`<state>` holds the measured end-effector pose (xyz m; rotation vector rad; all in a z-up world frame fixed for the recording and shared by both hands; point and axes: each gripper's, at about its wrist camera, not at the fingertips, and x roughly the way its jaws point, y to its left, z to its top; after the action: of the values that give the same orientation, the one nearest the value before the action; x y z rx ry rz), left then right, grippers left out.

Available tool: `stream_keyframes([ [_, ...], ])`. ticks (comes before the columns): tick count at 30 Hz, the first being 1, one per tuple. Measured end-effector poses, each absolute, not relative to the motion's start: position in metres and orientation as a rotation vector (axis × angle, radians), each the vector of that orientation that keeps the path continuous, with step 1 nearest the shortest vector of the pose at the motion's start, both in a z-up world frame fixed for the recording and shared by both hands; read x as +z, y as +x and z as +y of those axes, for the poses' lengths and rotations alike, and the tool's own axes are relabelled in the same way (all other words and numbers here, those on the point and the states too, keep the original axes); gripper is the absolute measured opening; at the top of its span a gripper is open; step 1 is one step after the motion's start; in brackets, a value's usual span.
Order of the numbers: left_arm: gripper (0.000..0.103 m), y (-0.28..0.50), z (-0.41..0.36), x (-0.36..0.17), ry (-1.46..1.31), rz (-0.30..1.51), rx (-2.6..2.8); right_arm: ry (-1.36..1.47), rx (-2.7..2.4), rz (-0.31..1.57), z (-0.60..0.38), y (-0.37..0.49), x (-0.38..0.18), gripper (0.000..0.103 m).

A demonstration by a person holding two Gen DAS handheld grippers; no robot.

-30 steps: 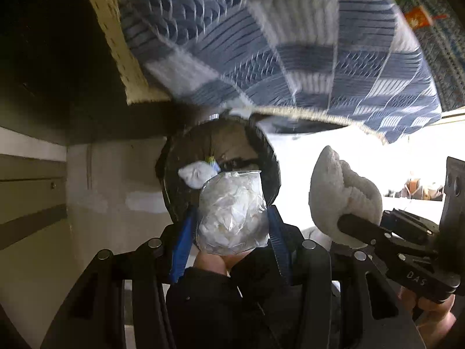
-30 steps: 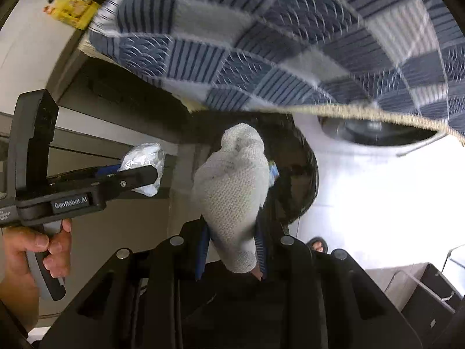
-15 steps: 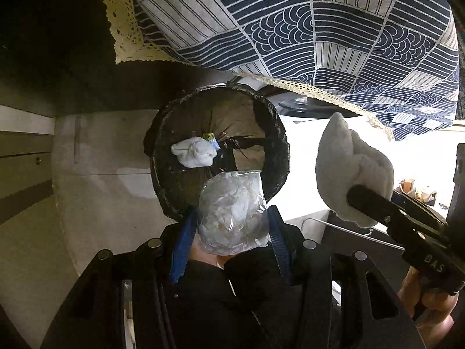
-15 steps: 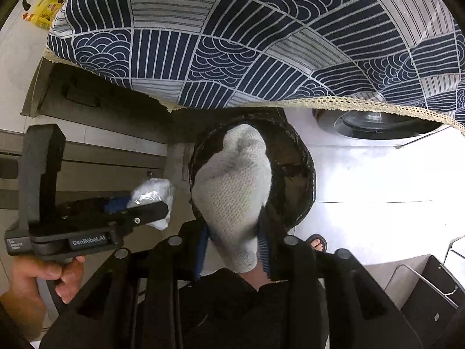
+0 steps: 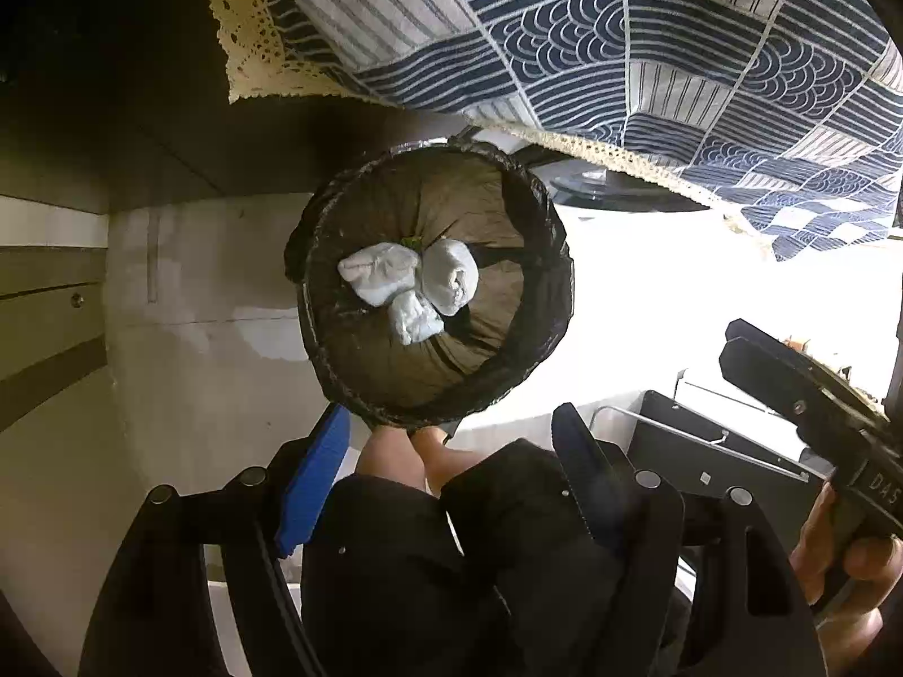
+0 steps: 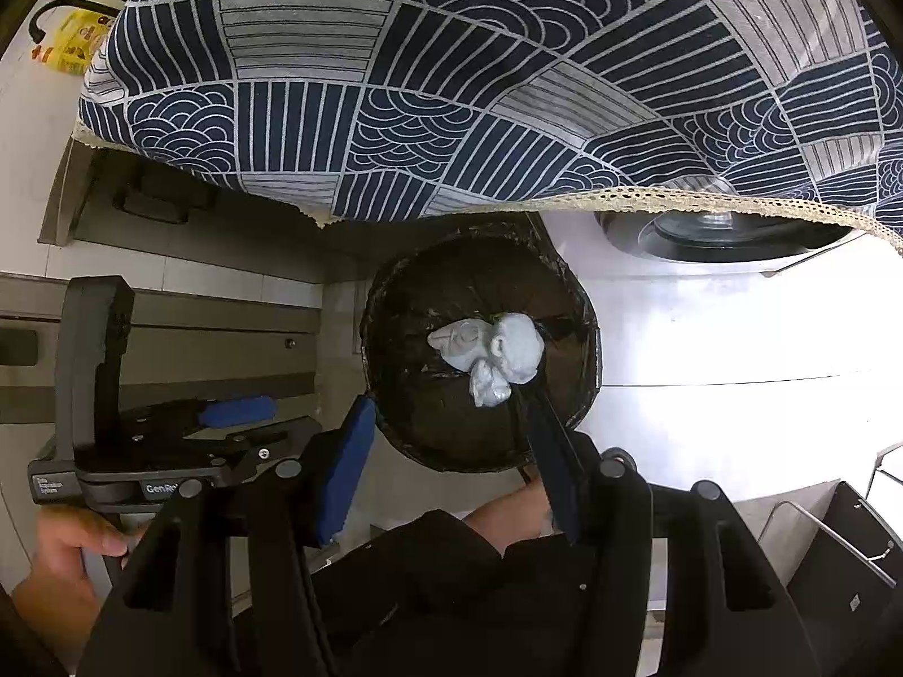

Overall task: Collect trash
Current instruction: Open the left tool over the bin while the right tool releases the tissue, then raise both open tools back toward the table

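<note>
A round bin with a black liner (image 5: 525, 350) (image 6: 395, 429) stands on the floor below both grippers. At its bottom lie three pale pieces: a crumpled white wad (image 5: 379, 277) (image 6: 457, 344), a rolled white sock (image 5: 451, 276) (image 6: 516, 352) and a small clear bag of tissue (image 5: 415, 319) (image 6: 490, 385). My left gripper (image 5: 448, 440) hangs over the bin's near rim, its jaws opening with nothing between them. My right gripper (image 6: 451, 440) is also above the near rim, jaws opening and empty. Each gripper shows at the edge of the other's view, held by a hand.
A navy patterned tablecloth with a lace hem (image 5: 649, 56) (image 6: 480, 84) overhangs the bin from above. A white washing machine (image 6: 733, 327) stands right of it, dark cabinets (image 6: 169, 310) to the left. A dark wire-handled box (image 5: 722, 451) (image 6: 835, 553) sits at lower right. The person's legs are below.
The left gripper let go of the bag of tissue and the right let go of the sock; both pieces now lie in the bin beside the wad. Both grippers sank a little toward the bin.
</note>
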<state>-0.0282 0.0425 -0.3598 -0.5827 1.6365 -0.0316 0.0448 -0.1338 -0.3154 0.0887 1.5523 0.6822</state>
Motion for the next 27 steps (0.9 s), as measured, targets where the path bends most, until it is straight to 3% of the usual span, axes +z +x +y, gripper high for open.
stream_keyframes([
  [8,0.072,-0.025,0.044,-0.32,-0.537,1.573,-0.049,0.126,0.668,1.489,-0.138,0.045,-0.278,0.076],
  [10,0.081,-0.022,0.046,-0.307,-0.53,1.541,-0.042,0.125,0.672,1.479,-0.138,0.043,-0.27,0.08],
  [16,0.081,-0.017,0.045,-0.267,-0.508,1.47,-0.059,0.116,0.621,1.422,-0.153,0.039,-0.237,0.098],
  [17,0.081,-0.016,0.043,-0.26,-0.498,1.458,-0.064,0.123,0.614,1.406,-0.157,0.039,-0.231,0.098],
  [20,0.095,-0.015,0.038,-0.233,-0.453,1.401,-0.071,0.142,0.597,1.375,-0.166,0.039,-0.216,0.098],
  [27,0.096,-0.01,0.026,-0.189,-0.391,1.291,-0.103,0.166,0.582,1.231,-0.181,0.043,-0.175,0.098],
])
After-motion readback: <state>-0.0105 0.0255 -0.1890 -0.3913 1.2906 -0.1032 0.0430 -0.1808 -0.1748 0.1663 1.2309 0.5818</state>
